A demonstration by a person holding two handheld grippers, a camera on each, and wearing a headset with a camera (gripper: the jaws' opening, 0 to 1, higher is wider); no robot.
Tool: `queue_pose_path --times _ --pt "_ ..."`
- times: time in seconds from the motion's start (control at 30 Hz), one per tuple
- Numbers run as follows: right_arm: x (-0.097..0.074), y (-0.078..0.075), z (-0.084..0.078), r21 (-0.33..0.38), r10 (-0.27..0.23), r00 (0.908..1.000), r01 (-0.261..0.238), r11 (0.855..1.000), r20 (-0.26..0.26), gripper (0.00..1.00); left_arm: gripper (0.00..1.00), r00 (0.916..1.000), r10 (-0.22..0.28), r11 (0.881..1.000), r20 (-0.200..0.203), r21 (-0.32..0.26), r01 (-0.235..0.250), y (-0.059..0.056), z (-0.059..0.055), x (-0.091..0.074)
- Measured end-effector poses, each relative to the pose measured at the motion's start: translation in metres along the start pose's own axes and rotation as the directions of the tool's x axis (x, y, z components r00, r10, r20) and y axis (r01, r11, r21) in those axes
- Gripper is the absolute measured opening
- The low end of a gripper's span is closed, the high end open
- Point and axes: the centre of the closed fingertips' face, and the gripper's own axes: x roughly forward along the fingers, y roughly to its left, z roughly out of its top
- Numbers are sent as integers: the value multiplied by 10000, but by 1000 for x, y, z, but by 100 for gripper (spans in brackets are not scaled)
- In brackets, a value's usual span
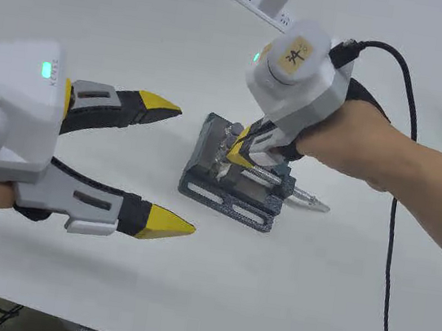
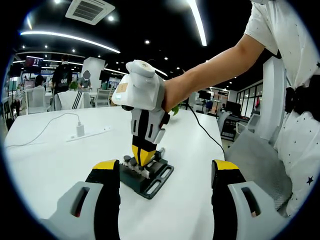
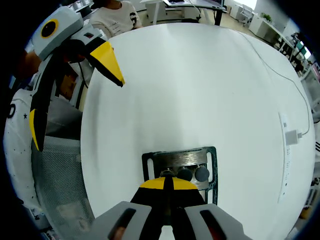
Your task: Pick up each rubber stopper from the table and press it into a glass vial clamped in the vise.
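We see the right gripper [image 3: 167, 182], jaws pressed together, over the vise [image 1: 224, 201], well inside the worktop [image 1: 308, 309] edges. The left gripper [image 1: 187, 171] holds its jaws wide.

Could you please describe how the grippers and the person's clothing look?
The left gripper and right gripper have white bodies and grey-and-black fingers with yellow tips. The left has a green light; the right, a yellow sticker and black cable. The shirt is white, star-dotted.

Bright, soft shadows, background perhaps blurred
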Motion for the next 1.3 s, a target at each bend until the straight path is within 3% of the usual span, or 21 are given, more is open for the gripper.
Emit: queue_pose_path --times 1.3 --pt "0 3 1 -21 -279 9994 278 9996 -207 0 73 10000 -14 10000 88 45 13 -2 4 1"
